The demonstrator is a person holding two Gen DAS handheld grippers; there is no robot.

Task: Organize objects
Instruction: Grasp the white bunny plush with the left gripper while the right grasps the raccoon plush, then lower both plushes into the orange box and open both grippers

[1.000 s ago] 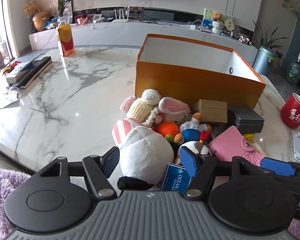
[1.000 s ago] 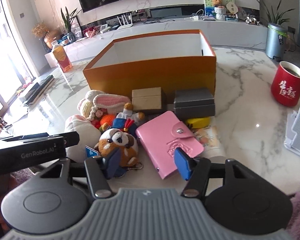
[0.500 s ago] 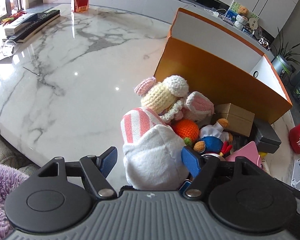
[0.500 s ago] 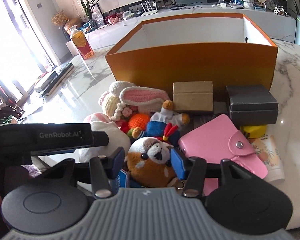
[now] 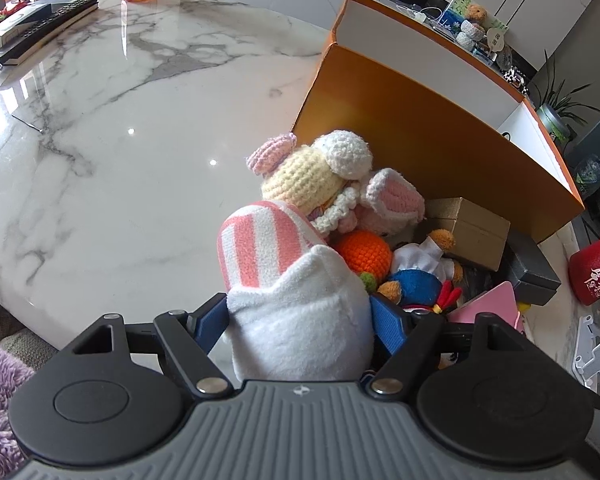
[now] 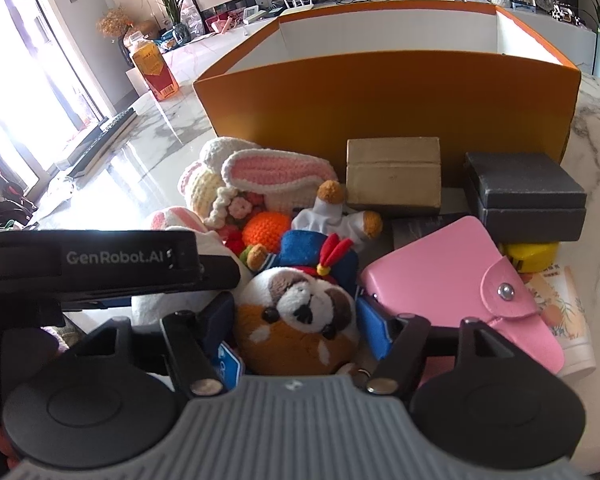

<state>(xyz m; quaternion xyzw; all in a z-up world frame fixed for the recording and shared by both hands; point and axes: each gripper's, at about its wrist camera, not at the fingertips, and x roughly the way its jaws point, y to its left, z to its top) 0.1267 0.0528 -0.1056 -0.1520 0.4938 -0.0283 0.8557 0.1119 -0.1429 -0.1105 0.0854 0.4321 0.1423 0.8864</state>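
The left gripper, jaws just widened, straddles a fluffy white plush without a visible squeeze, the right gripper, also just spreading, brackets a round brown-and-white plush, beyond them crocheted toys and the smooth orange cardboard box

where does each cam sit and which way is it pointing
Left wrist: sits on the left gripper, looking steeply down past its blue fingers, which straddle the white plush, towards the orange box; no hand shows.
Right wrist: sits on the right gripper, looking down and forward over the brown plush between its fingers, at the box's front wall; the left gripper's black body crosses at left.
Shared: orange box, crochet bunny, pink wallet, marble table.
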